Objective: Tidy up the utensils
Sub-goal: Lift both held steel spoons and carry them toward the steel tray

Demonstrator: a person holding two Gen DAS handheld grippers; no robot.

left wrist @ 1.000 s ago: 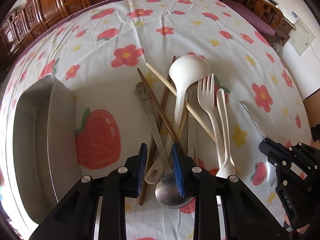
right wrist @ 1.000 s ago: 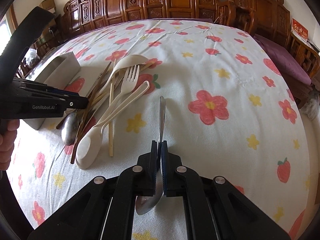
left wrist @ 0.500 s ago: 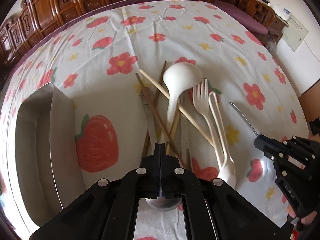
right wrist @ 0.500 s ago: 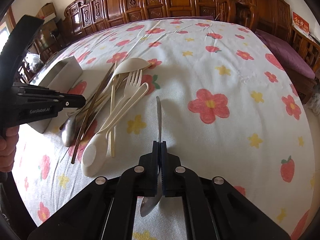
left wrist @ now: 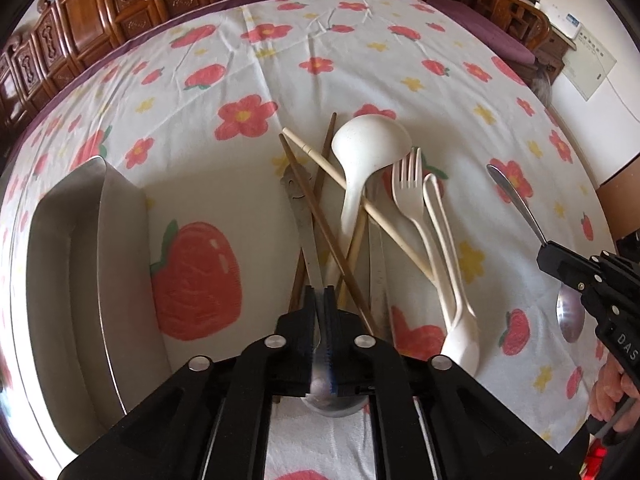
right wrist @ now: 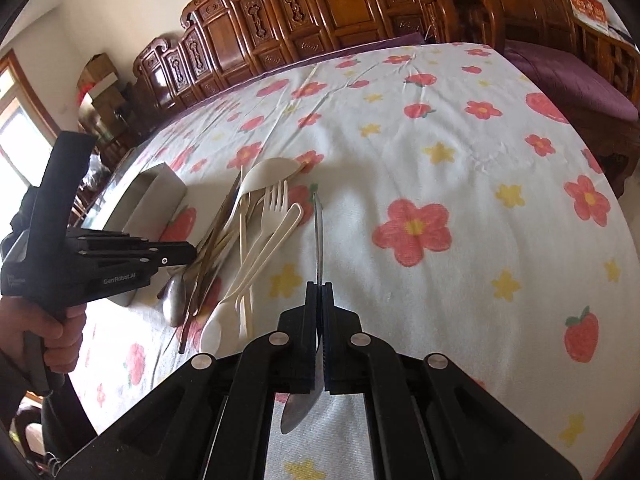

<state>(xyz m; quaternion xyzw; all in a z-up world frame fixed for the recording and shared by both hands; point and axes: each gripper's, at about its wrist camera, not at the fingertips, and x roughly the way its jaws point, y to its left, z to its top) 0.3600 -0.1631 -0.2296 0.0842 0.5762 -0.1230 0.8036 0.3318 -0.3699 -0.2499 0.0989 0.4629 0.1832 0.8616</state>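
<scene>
- left wrist view: left gripper (left wrist: 319,300) clamped on smiley spoon (left wrist: 306,236) in the pile, just right of metal tray (left wrist: 86,264); step: picking; next, judged: lift clear of chopsticks (left wrist: 324,232).
- right wrist view: right gripper (right wrist: 319,300) closed on steel spoon (right wrist: 318,232), right of the pile, tray (right wrist: 160,184) beyond it; next: carry trayward.

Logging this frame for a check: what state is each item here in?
Left claw: shut on smiley-handled steel spoon.
Right claw: shut on plain steel spoon, held above cloth.
Cream plastic ladle: lying in pile.
Cream plastic fork: lying flat.
Steel tray: empty.
</scene>
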